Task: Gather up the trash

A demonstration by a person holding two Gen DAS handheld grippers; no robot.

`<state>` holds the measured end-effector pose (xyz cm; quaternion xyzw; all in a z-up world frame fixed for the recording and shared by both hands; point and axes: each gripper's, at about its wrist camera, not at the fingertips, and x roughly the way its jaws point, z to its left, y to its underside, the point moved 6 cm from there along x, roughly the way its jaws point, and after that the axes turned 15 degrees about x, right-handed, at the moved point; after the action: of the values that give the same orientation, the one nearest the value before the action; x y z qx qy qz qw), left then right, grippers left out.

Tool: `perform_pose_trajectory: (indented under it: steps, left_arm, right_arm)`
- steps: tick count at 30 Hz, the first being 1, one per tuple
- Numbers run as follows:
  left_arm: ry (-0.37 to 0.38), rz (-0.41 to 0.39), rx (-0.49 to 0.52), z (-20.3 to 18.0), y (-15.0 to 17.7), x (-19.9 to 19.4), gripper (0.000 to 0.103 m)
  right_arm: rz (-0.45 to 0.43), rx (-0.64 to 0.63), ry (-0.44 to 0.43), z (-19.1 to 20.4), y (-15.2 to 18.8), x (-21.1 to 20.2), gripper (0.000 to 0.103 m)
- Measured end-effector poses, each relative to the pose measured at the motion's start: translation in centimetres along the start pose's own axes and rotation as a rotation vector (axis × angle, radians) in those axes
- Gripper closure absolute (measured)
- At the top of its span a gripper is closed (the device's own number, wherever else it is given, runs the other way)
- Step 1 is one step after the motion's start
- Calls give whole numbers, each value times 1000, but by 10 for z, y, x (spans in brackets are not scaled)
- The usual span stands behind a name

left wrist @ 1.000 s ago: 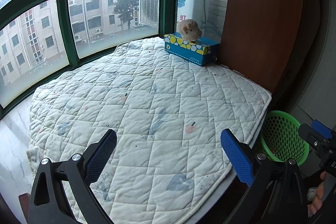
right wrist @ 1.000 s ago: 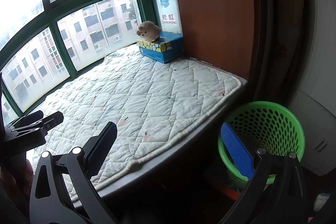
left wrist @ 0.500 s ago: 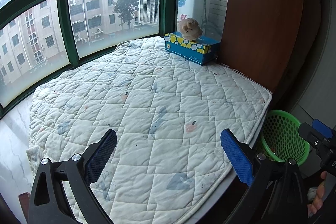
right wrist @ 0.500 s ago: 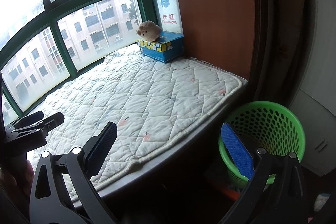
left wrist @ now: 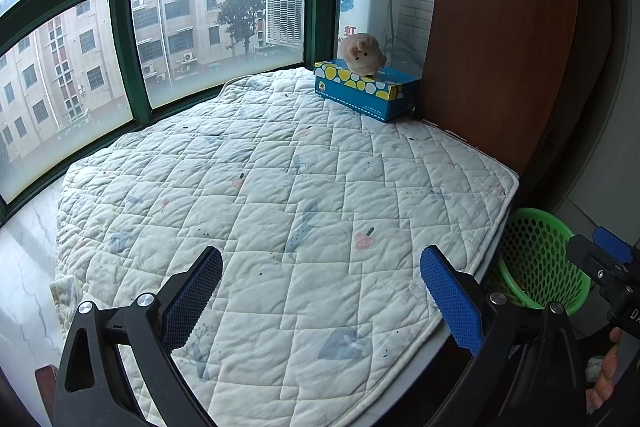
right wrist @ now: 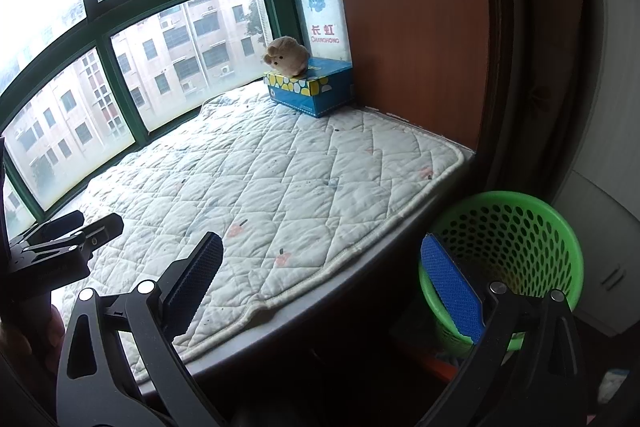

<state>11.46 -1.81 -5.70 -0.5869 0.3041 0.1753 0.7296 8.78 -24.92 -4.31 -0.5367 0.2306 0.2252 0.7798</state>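
both grippers hover above the near edge of a quilted mat [left wrist: 280, 195] that covers a window seat, and both stand with their blue pads spread wide and nothing between them. the left gripper [left wrist: 320, 291] sits over the mat's near middle; the right gripper [right wrist: 320, 287] hangs over the mat's near right corner, with its right finger in front of the green basket [right wrist: 520, 227]. that basket stands on the floor just beside the mat's right edge, below the seat's level, and is the likely place for trash to go. some dark bits seem to lie at its bottom in the left wrist view, but they are too small to tell.

no loose piece of trash shows clearly on the mat. only small dark specks and printed motifs mark the quilt. at the far right corner, against the brown panel [right wrist: 408, 27], lies a blue tissue box [left wrist: 366, 91] with a small plush toy [left wrist: 362, 53] resting on top; its long axis runs from far left to near right.

as a judgement, collecting looks finished or close to it. if anything remains, the right gripper is nearer the basket and the left gripper is nearer the open mat.
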Motion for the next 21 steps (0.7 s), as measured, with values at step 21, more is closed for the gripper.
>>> perform_pose_trajectory:
  steps: [21]
  left_arm:
    - [-7, 0, 9, -1, 3, 1, 7]
  right_arm:
    - [9, 5, -4, -1, 2, 3, 5]
